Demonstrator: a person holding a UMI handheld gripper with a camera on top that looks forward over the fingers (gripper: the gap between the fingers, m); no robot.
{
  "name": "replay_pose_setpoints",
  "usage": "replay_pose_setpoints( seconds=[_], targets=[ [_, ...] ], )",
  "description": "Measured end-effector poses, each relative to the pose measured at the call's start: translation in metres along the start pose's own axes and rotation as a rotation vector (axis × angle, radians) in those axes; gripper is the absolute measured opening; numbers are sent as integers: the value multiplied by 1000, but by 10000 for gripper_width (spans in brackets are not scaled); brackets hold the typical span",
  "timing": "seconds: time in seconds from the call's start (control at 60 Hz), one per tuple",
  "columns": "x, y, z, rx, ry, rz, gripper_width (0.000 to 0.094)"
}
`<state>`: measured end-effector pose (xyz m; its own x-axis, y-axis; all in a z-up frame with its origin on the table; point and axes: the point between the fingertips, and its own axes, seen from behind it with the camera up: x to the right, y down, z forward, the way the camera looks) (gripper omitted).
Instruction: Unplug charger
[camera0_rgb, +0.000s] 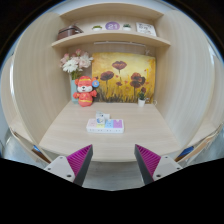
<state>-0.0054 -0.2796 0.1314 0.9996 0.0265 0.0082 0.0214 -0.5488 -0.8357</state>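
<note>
Open gripper (113, 163) hovers empty before a desk (70, 135); the approach seems under way. Next: reach the small white charger block (104, 124) well ahead.

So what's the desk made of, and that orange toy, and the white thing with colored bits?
The desk looks like pale wood or wood laminate: light grain, matte. The orange toy seems soft plush, though it is too small to be sure. The white thing, just ahead of the open gripper, looks like smooth hard plastic.
</note>
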Motion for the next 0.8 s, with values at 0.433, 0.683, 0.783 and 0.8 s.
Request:
replay_pose_setpoints(
  seconds=[0.433,0.683,0.783,0.8],
  targets=[
    [-56,-47,216,9,-64,2,650],
    [-62,-50,261,81,-40,-20,291],
    [-60,-48,262,64,-2,-19,235],
    [-60,-48,262,60,4,-15,230]
  ],
)
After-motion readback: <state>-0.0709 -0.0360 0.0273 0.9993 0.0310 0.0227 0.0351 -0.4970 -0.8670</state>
